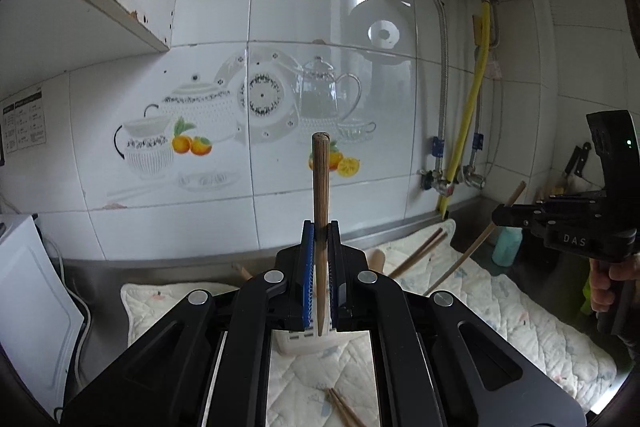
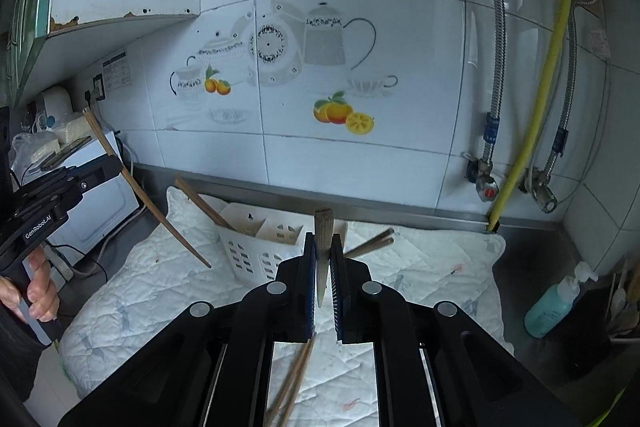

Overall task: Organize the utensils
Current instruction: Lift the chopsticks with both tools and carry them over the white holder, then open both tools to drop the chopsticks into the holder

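Observation:
My left gripper (image 1: 320, 231) is shut on a brown wooden chopstick (image 1: 320, 187) that stands upright above a white slotted utensil holder (image 1: 296, 341). My right gripper (image 2: 323, 241) is shut on another wooden chopstick (image 2: 323, 227), held upright above the quilted mat. The white holder (image 2: 256, 247) lies on the mat ahead of it, with chopsticks (image 2: 204, 205) sticking out at its left. The left gripper (image 2: 96, 175) with its chopstick (image 2: 152, 205) shows at the left of the right wrist view. The right gripper (image 1: 516, 217) shows in the left wrist view with its chopstick (image 1: 468, 255).
A white quilted mat (image 2: 420, 267) covers the steel counter. Loose chopstick pairs lie on it (image 2: 370, 241) (image 2: 294, 383) (image 1: 344, 407). A white appliance (image 2: 96, 203) stands at left, a teal soap bottle (image 2: 554, 303) at right. Tiled wall with pipes and a yellow hose (image 2: 536, 115) behind.

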A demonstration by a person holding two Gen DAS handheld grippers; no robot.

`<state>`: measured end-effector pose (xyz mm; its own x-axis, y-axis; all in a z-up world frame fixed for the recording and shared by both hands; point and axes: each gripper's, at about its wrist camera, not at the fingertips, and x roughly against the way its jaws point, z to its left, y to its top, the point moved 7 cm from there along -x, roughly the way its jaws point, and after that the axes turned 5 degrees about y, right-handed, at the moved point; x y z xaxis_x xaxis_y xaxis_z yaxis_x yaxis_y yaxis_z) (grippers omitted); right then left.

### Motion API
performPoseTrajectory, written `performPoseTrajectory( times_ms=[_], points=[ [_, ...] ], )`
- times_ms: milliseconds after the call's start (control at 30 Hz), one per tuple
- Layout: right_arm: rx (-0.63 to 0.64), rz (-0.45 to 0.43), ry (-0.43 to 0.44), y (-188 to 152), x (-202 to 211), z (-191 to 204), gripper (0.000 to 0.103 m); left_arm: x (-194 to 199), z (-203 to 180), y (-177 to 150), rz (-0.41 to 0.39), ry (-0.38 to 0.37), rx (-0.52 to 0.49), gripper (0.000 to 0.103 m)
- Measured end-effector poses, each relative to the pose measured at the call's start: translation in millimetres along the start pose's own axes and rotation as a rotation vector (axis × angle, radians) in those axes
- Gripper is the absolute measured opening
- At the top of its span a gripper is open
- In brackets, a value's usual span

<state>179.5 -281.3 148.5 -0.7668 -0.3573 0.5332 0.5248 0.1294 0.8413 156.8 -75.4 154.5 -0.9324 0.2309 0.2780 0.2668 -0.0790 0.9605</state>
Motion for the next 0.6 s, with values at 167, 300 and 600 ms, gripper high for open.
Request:
performPoseTrajectory(
  times_ms=[167,300,600],
  points=[
    [0.000,-0.026,-0.006,30,-12,-3,0.007,-26,5,25,-0.029,0.051,-0.014,0.005],
    [-0.004,-0.010,-0.008,39,-30,-6,0.007,-54,14,27,-0.009,0.082,0.009,0.005],
    [-0.007,0.064,-0.004,29,-77,-11,0.007,-106,33,1,0.086,0.099,0.067,0.005]
  ],
)
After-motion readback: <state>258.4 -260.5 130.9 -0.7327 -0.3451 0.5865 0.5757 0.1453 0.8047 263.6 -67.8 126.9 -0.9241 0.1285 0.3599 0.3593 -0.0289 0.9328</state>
